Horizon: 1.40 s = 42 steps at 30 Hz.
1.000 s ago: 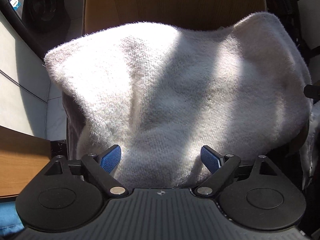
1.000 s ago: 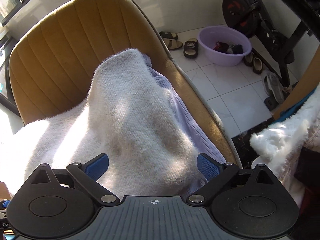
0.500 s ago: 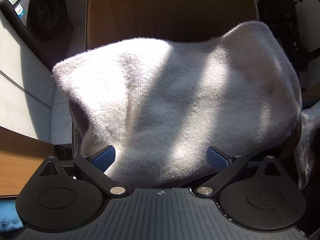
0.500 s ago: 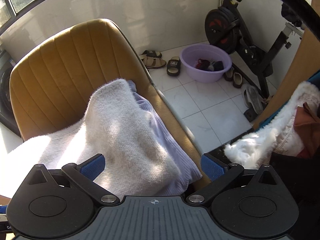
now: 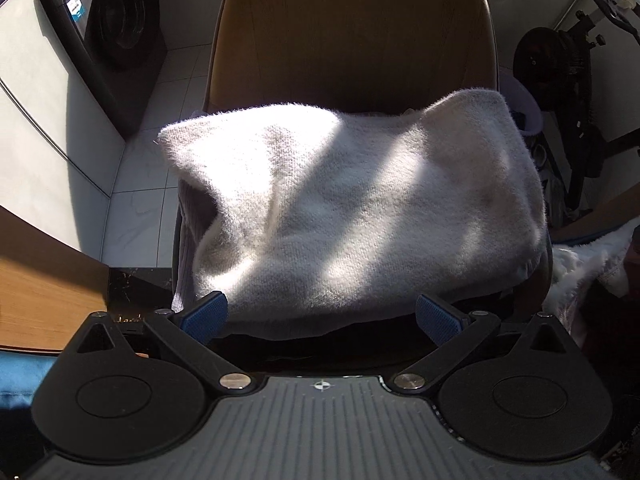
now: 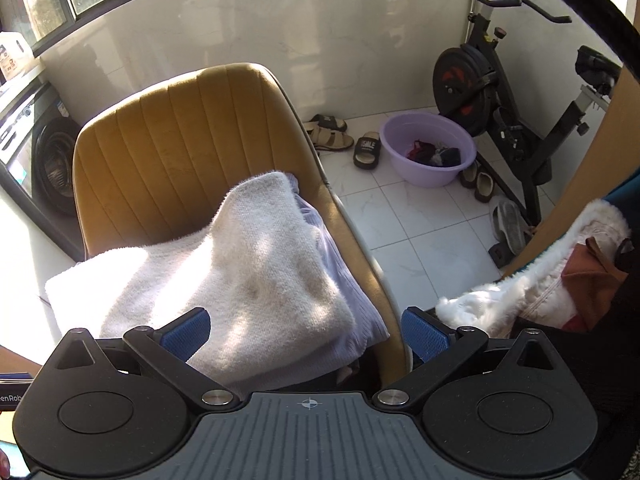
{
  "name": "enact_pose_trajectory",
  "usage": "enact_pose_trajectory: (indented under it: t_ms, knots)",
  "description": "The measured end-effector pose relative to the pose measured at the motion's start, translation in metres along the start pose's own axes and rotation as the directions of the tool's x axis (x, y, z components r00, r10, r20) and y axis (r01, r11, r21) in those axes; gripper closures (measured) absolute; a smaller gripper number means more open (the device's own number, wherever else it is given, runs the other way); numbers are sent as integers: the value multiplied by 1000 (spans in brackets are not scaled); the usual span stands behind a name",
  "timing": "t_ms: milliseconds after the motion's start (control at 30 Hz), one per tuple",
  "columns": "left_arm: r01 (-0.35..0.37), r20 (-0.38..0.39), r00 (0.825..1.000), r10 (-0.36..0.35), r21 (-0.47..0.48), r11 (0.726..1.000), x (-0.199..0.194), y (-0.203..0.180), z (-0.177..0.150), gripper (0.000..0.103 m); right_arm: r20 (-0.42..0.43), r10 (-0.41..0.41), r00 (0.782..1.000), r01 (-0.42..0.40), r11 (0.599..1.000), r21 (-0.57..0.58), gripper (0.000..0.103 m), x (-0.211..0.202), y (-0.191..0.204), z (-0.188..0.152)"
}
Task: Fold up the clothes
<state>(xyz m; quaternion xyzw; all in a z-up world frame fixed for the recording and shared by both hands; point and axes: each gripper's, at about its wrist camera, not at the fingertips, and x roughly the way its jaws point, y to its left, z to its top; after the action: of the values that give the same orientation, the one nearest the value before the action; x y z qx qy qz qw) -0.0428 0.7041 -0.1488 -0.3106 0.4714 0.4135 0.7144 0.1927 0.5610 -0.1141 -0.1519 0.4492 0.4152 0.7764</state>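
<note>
A fluffy white sweater [image 5: 352, 208] lies folded on the seat of a mustard chair [image 5: 356, 40], on top of a lilac ribbed garment [image 6: 344, 280]. My left gripper [image 5: 322, 316] is open and empty, just in front of the sweater's near edge. My right gripper [image 6: 306, 330] is open and empty, at the sweater's right front corner. The sweater also shows in the right wrist view [image 6: 224, 276], with the chair back [image 6: 180, 140] behind it.
A washing machine [image 5: 116, 28] stands at the left. A purple basin [image 6: 428, 148] with dark clothes, slippers [image 6: 332, 132] and an exercise bike [image 6: 500, 92] are on the tiled floor to the right. A white furry garment [image 6: 532, 288] lies at the right. A wooden surface [image 5: 48, 292] is at the left.
Both grippers have pulled back and up from the sweater, which stays on the chair. More of the chair back and floor shows now.
</note>
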Motion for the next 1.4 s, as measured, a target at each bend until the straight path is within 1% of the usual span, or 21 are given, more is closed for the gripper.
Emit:
enact_pose_trajectory:
  t_ms: [67,133,200,267,333,367,467,600,733,800,867,933,1000,1067,1167,1233,1400]
  knots:
    - [-20,48,999,19,28,999,-24,-7,-8,1,21,27,999,-28,999,19,1,-19,-1,0]
    - [-49,108,993,45,36,998,-48,-15,-19,1,39,71,997,-73,996,46,1,-37,-5,-1]
    - [-76,161,984,73,9,997,-67,-24,-32,1,64,96,993,-99,994,50,1,-55,-12,-6]
    - [-95,193,976,100,-36,995,-83,-35,-48,1,87,110,990,-114,993,38,1,-73,-22,-13]
    - [-102,210,971,115,-72,992,-96,-48,-66,1,96,109,989,-110,994,1,1,-91,-33,-25]
    - [-100,219,969,114,-75,992,-101,-55,-76,1,97,113,989,-111,994,-19,1,-101,-39,-32]
    - [-115,246,961,127,-62,991,-115,-83,-112,1,121,102,987,-96,994,-57,1,-130,-59,-59]
    - [-114,261,957,126,-61,992,-130,-116,-163,1,141,99,985,-89,993,-74,1,-166,-89,-99]
    - [-188,291,939,183,-8,982,-147,-146,-209,1,138,90,986,-78,993,-88,1,-191,-113,-133]
    - [-213,295,934,200,12,977,-155,-156,-227,1,125,87,988,-77,993,-86,1,-200,-122,-150]
    - [-205,287,938,195,5,979,-161,-159,-240,1,111,72,991,-64,995,-77,1,-206,-127,-163]
    - [-178,277,945,177,-20,984,-166,-157,-249,1,97,72,993,-64,995,-80,1,-212,-129,-175]
    - [-147,270,950,157,-58,987,-170,-152,-256,1,89,77,993,-68,993,-100,1,-219,-128,-185]
    - [-140,255,954,156,-77,987,-172,-149,-260,1,97,78,992,-66,990,-121,1,-228,-126,-191]
    - [-148,218,962,165,-91,985,-170,-146,-268,1,115,83,990,-68,990,-127,1,-237,-124,-194]
    - [-134,199,968,151,-100,986,-169,-142,-269,1,126,86,988,-70,990,-125,1,-242,-124,-195]
    - [-103,211,969,126,-117,988,-179,-129,-276,1,137,90,986,-76,992,-101,1,-252,-122,-195]
